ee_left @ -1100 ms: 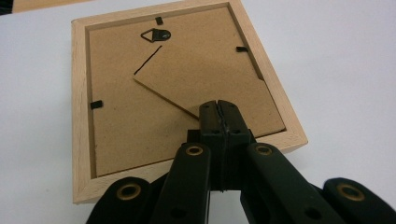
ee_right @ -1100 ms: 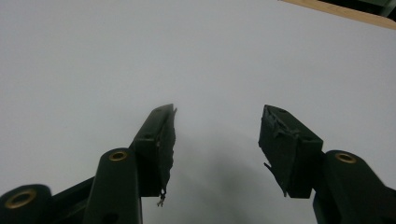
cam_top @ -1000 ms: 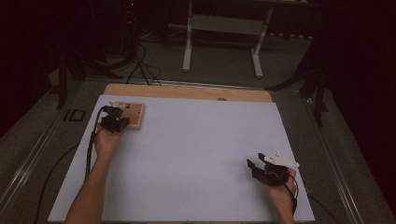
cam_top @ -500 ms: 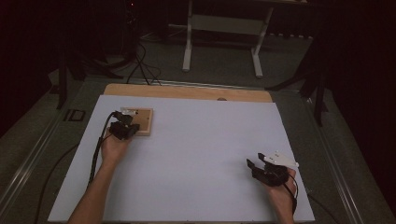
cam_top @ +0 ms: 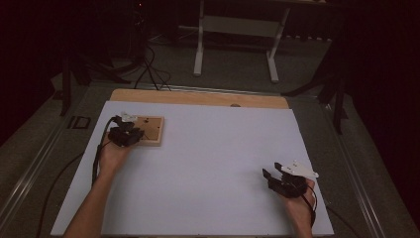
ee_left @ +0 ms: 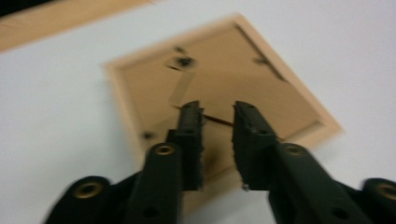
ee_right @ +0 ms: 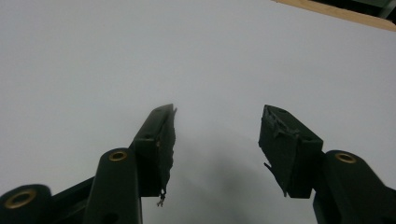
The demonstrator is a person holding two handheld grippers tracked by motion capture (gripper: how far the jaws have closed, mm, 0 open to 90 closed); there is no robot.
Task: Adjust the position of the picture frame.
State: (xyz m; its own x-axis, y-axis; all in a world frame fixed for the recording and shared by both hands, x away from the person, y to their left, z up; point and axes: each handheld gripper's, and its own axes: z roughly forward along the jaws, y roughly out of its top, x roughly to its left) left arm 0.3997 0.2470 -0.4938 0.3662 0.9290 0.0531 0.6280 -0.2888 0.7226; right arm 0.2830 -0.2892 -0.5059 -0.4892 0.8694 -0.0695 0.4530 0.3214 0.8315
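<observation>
Your left gripper [ee_left: 215, 109], jaws just opening to a narrow gap with nothing clamped, is hovering over the wooden frame [cam_top: 148, 130] lying back-up at the white board's [cam_top: 213, 163] far-left corner. Your right gripper [cam_top: 277, 176] is waiting wide, empty. Frame placed; withdrawal is remaining.

No legible txt, labels or nos. anywhere.

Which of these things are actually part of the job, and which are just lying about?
In use:
- wooden frame, lying flat
- left gripper, jaws just opened above it

Just there:
- right gripper, open over the bare white board
- white stand behind the table
</observation>
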